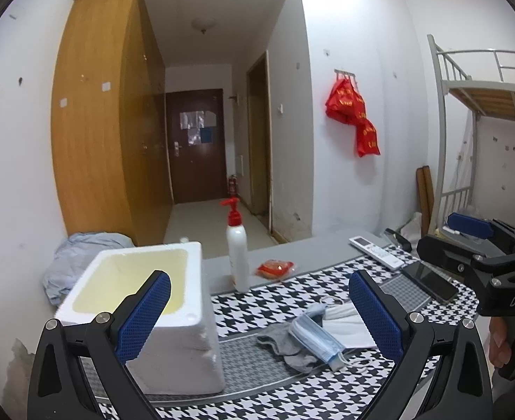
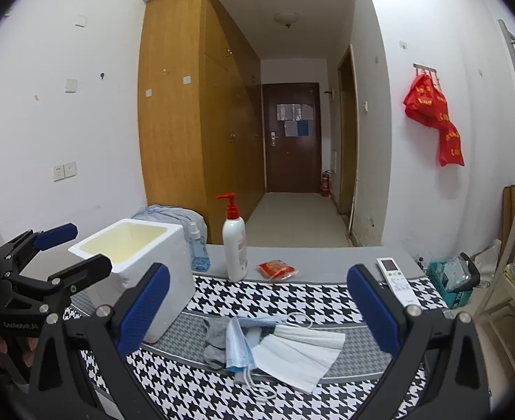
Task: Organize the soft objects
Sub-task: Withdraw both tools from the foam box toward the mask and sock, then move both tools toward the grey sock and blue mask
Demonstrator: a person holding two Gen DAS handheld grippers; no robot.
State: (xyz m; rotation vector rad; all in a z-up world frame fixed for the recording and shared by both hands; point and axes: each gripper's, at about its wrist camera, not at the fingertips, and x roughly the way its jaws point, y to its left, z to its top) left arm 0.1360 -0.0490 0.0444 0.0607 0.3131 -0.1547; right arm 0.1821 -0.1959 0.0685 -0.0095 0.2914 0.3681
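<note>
We've got matte black frames on both, left gripper (image 1: 259, 309) and right gripper (image 2: 257, 306), blue textured pads (image 1: 376, 318), silver screws, white "DAS" and "GenRobot.AI" lettering, bare fingers underneath.

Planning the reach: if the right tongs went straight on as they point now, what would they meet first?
Probably the white pump bottle with red top, standing beyond the open right tongs; the pile of masks lies below that line, though depth is unclear.

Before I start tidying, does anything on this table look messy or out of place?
Yes. The blue mask, white mask and grey sock lie in an overlapping heap on the cloth, right of the foam box, which looks empty. A red packet lies loose near the bottle.
</note>
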